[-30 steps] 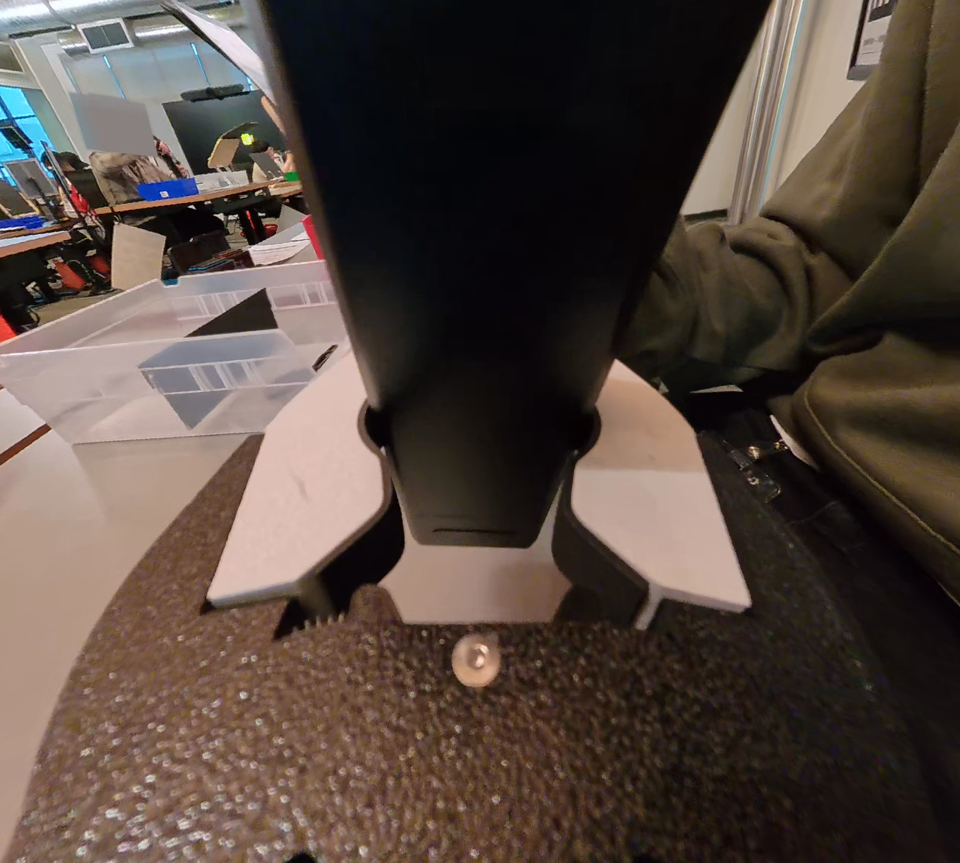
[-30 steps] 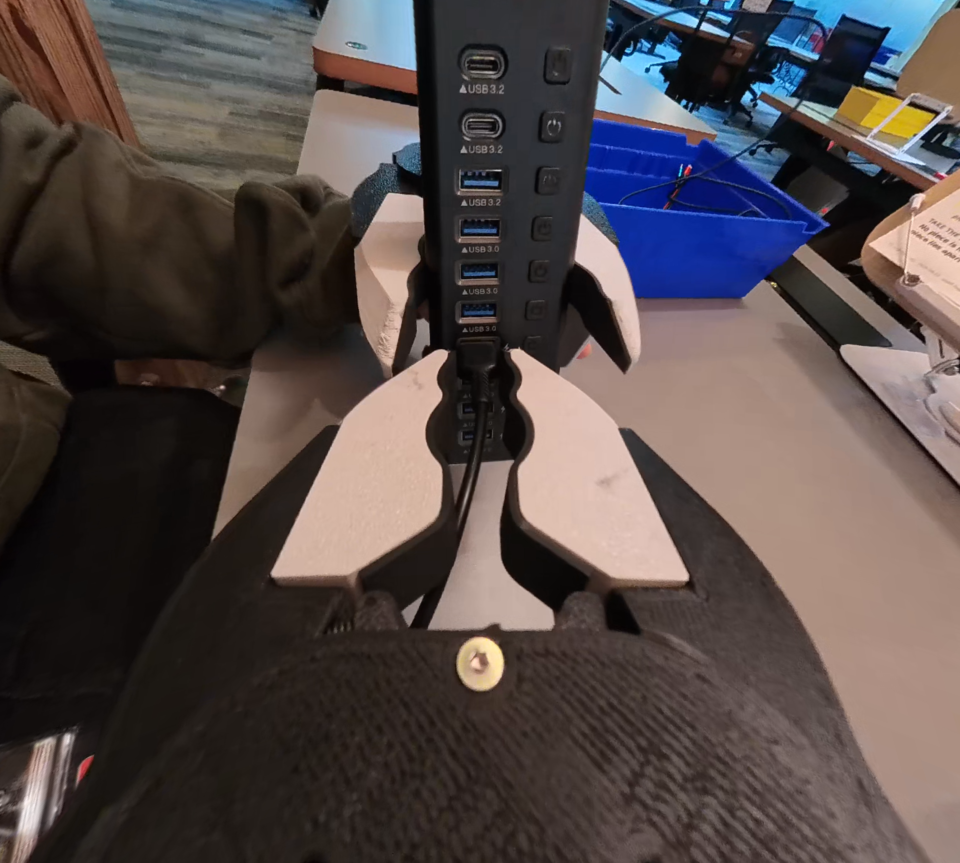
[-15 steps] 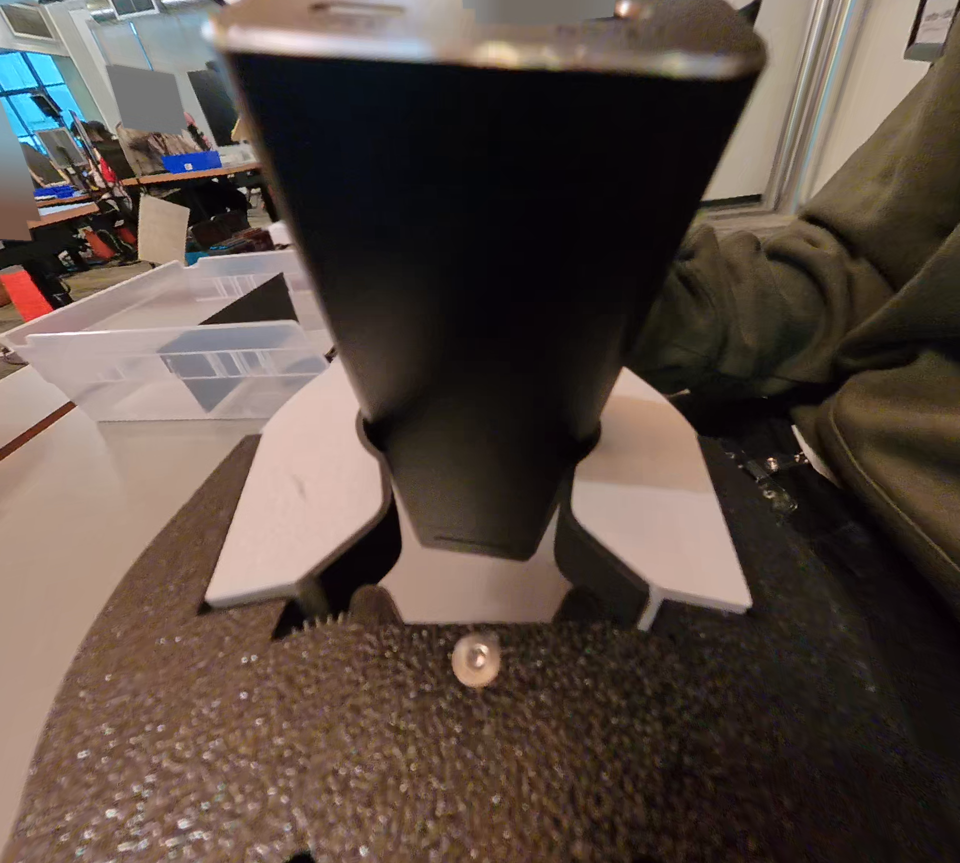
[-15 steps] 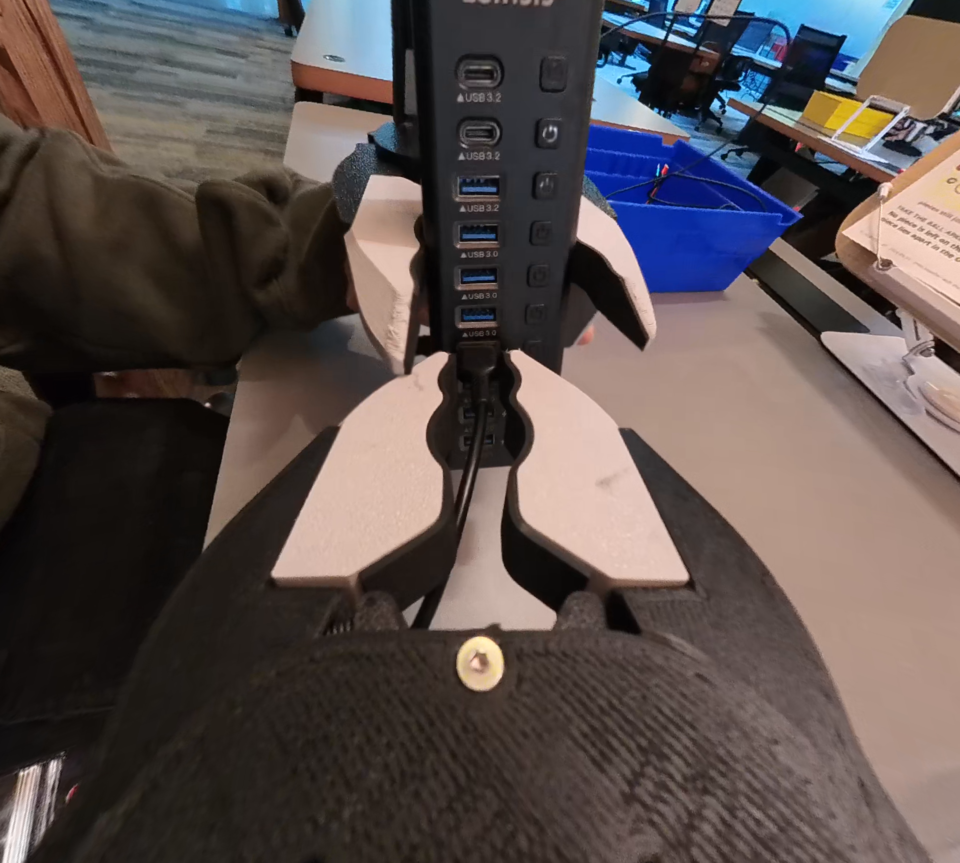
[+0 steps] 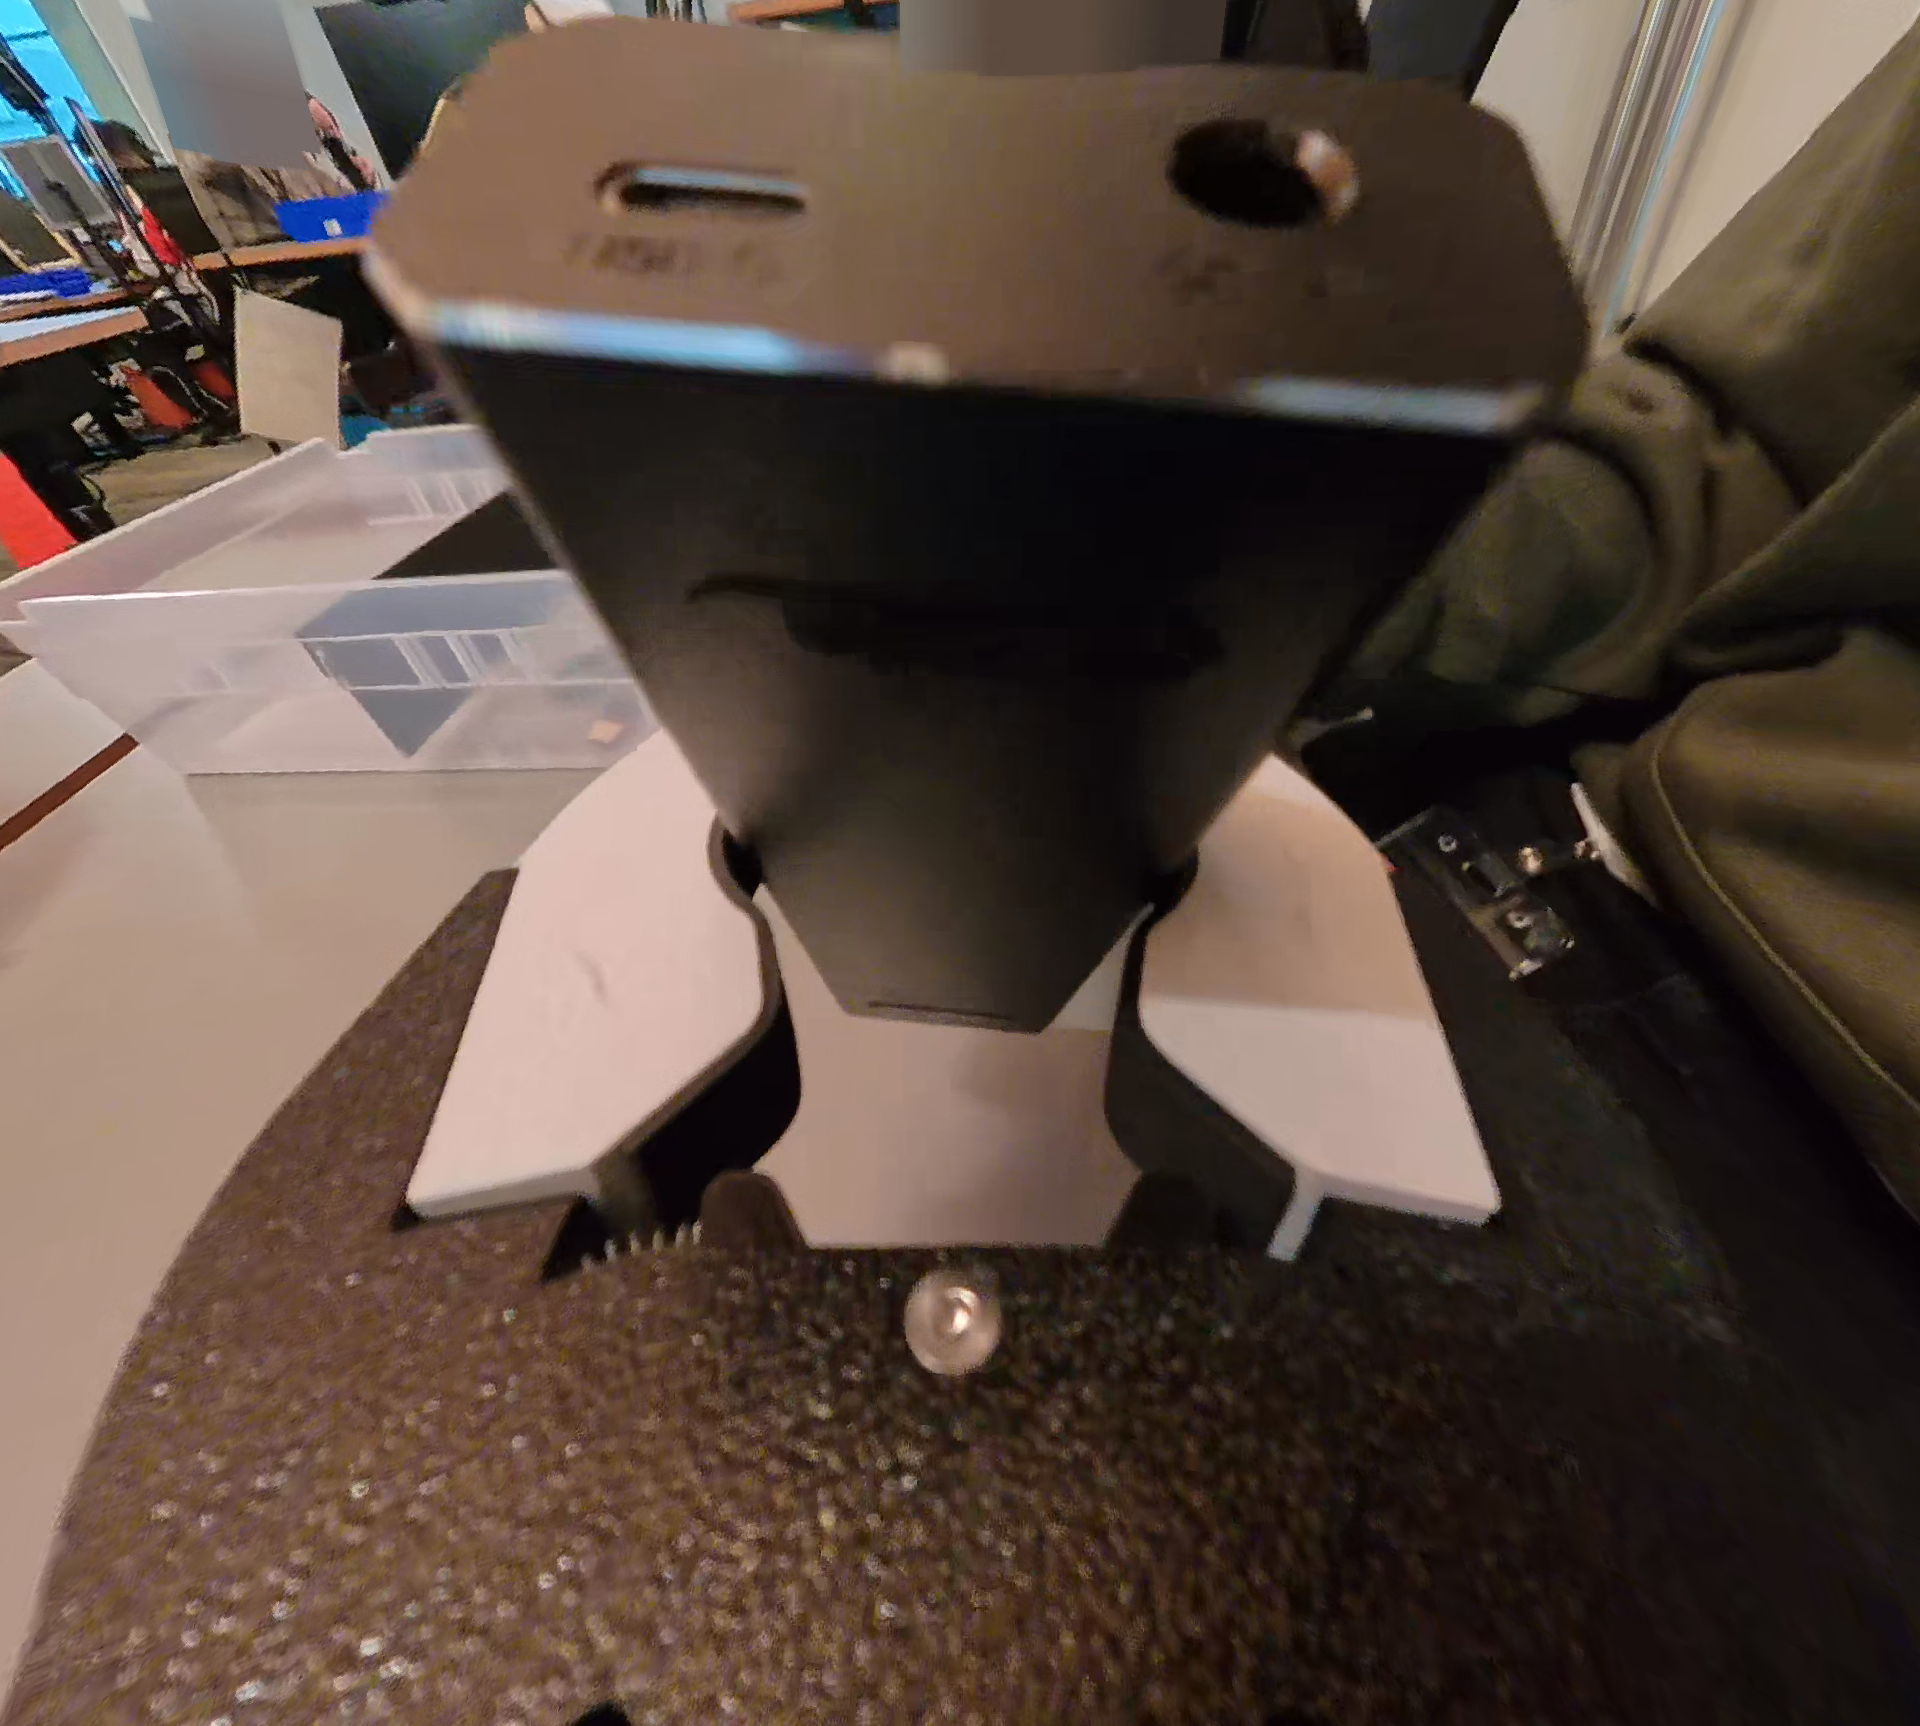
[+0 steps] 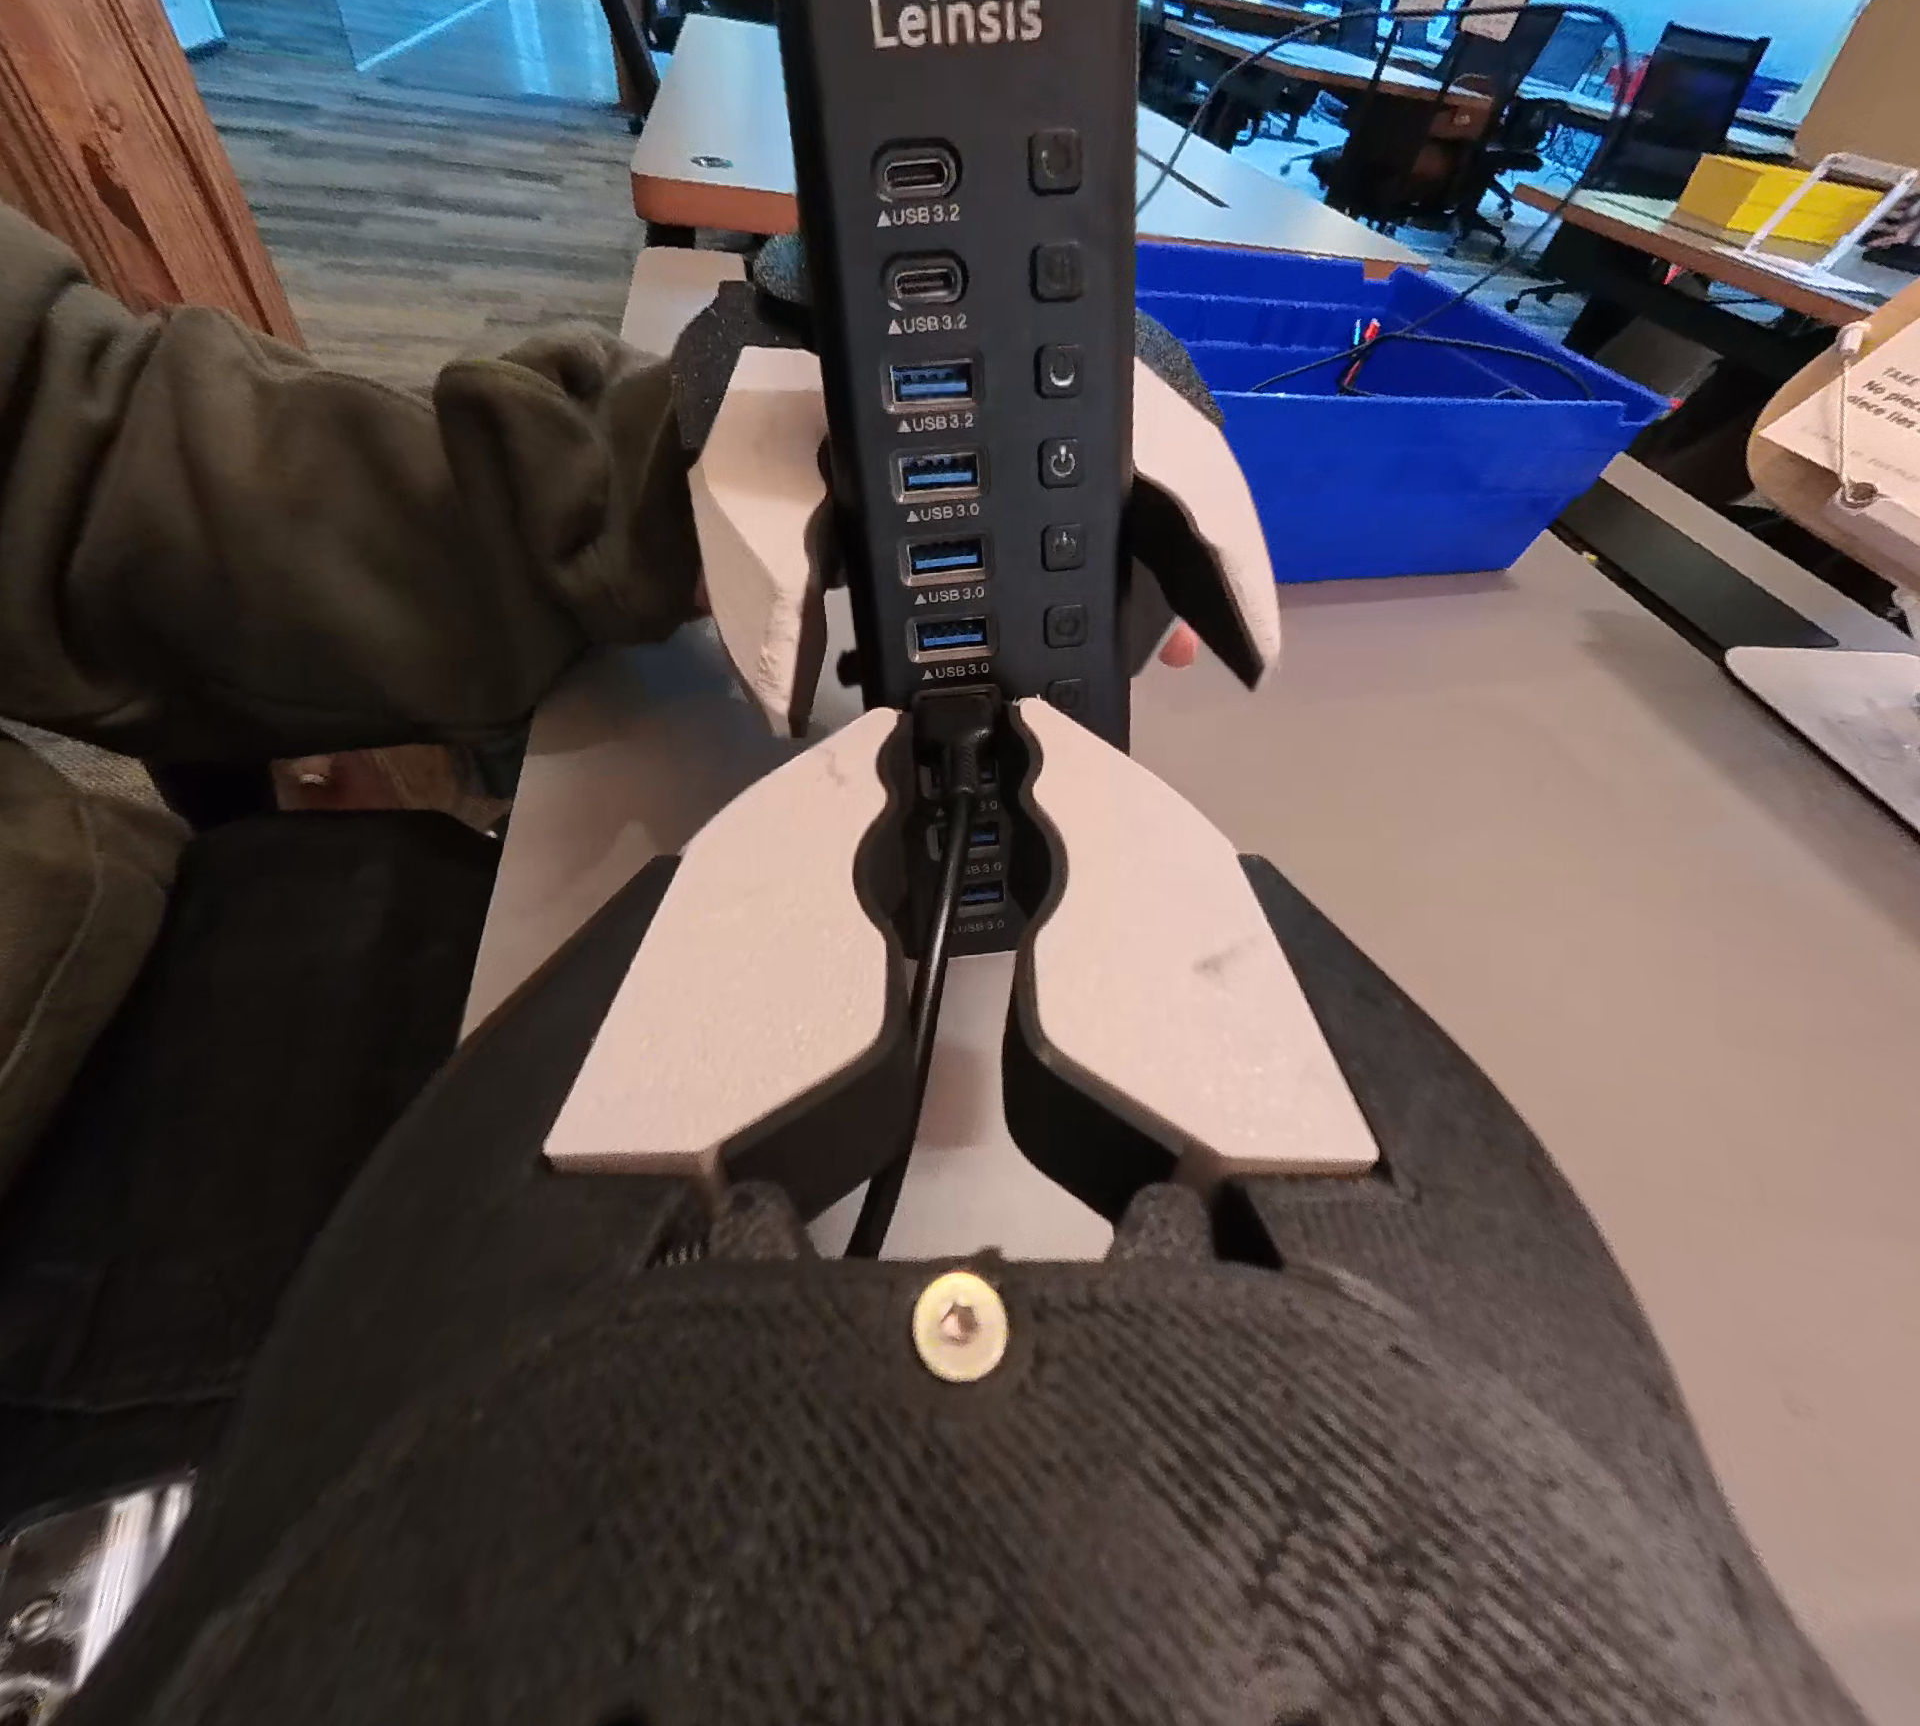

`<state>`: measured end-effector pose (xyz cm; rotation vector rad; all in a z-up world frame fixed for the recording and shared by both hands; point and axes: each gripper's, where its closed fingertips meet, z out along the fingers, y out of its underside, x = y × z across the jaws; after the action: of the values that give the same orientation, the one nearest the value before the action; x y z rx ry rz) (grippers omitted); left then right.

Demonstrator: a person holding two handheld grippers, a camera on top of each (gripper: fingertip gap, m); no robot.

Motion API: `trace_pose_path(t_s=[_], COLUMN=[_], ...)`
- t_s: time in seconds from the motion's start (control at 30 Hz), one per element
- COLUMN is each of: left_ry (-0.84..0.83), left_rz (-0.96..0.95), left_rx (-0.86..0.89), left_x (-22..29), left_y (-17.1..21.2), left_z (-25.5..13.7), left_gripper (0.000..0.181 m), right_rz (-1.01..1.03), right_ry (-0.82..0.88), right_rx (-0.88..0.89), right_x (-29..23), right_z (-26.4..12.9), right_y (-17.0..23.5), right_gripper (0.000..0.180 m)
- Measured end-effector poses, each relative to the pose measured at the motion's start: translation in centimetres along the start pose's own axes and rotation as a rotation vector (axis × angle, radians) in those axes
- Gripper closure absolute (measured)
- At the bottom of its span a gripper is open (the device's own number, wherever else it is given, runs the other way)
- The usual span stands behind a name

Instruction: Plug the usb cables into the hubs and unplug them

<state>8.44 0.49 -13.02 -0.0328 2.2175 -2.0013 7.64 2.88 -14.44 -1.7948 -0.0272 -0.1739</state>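
Note:
A black USB hub (image 6: 966,326) stands upright above the grey table (image 6: 1455,897), its port face toward the right wrist view. My left gripper (image 5: 951,887) is shut on the hub's lower part; its white fingers (image 6: 748,533) show on both sides of the hub. The left wrist view shows the hub's plain back (image 5: 977,637) and its top end. My right gripper (image 6: 958,726) is shut on a black USB plug (image 6: 951,715) at a port low in the row. How deep the plug sits is hidden. Its black cable (image 6: 930,1001) runs back between my fingers.
A blue bin (image 6: 1403,450) with loose wires stands behind the hub on the right. A clear plastic bin (image 5: 312,637) stands on the table to the left. A person's olive sleeve (image 6: 312,513) holds the left gripper. A card in a stand (image 6: 1849,429) is at the far right. My two grippers' fingertips are within a few centimetres of each other.
The hub has tipped so its top end now shows in the left wrist view, and it sits lower in the right wrist view. Both grippers keep their hold.

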Motion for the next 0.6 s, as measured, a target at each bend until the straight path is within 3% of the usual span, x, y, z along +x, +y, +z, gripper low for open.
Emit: trace_pose_path(t_s=[0.2,0.6], left_ry=[0.002,-0.001], left_rz=[-0.002,-0.019], left_rx=[0.024,0.067], left_x=[-0.5,-0.5], left_y=[0.5,-0.1], left_z=[-1.4,-0.3], left_gripper=[0.121,0.121], right_rz=[0.025,0.055], right_ry=[0.016,-0.019], right_rx=[0.033,0.018], right_x=[0.5,0.5], right_z=[-0.8,-1.5], right_y=[0.0,0.2], right_gripper=[0.164,0.164])
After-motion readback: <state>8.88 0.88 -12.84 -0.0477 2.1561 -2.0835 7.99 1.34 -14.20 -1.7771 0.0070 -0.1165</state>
